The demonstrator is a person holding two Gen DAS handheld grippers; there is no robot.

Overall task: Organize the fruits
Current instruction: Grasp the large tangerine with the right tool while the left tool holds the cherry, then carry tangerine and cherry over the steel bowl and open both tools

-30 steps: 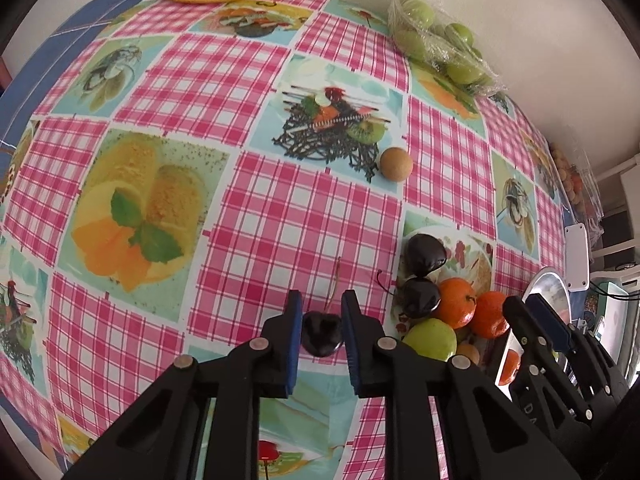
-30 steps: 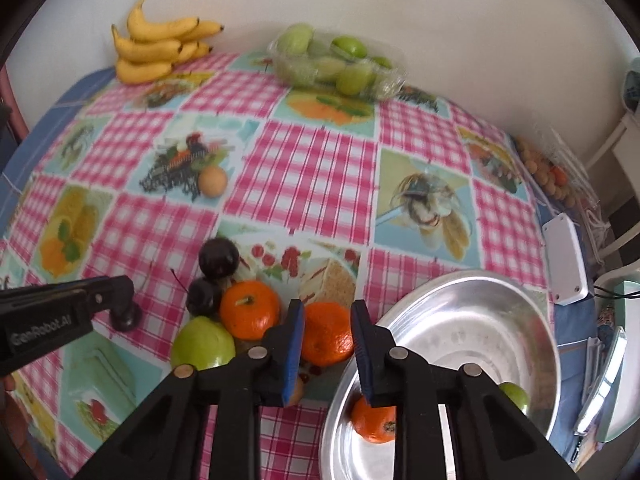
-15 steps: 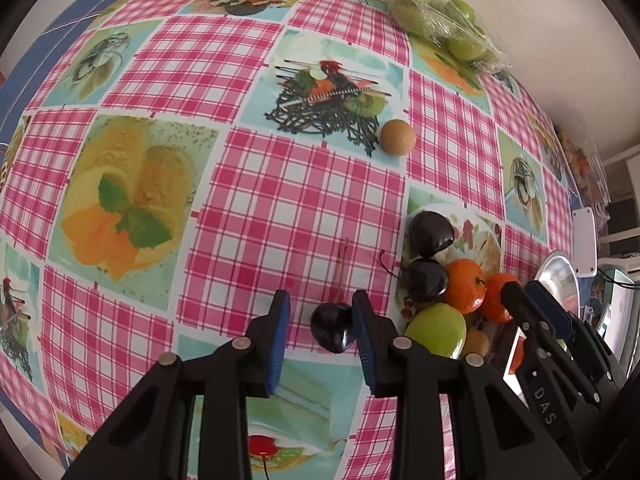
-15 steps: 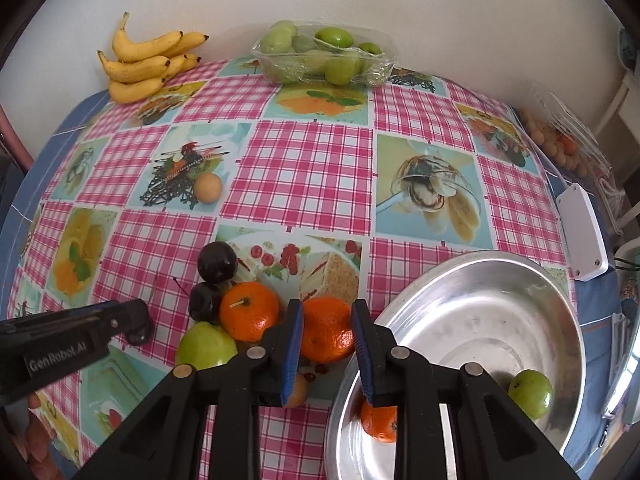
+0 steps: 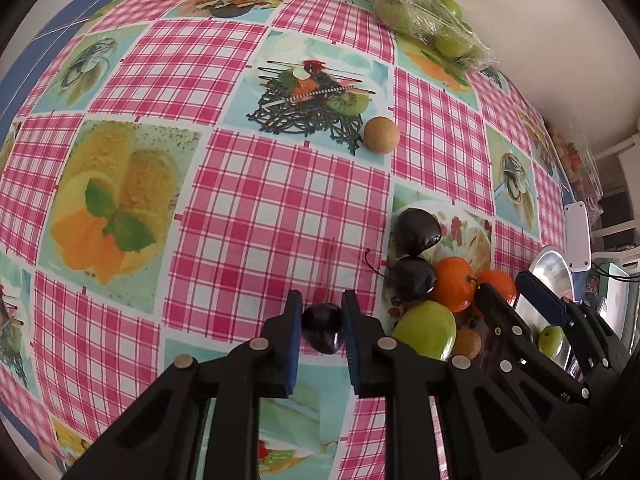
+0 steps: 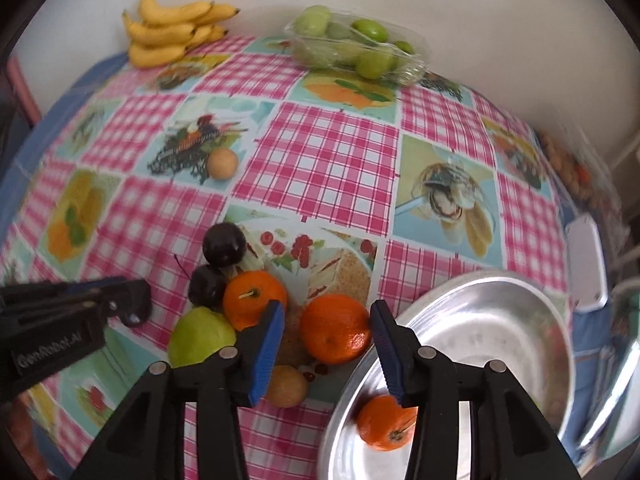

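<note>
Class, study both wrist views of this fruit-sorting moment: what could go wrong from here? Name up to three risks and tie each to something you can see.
1. The left gripper pinches a small, glossy dark cherry; it might slip out or bruise.
2. The right gripper is open around an orange crowded by a small brown fruit and a second orange; closing could knock them rolling.
3. The metal bowl sits close by, so a finger may clip its rim.

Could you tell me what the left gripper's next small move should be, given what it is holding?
Probably lift and carry right toward the metal bowl. The left gripper is shut on the dark cherry, while an orange already lies in that bowl, suggesting fruit gets collected there.
</note>
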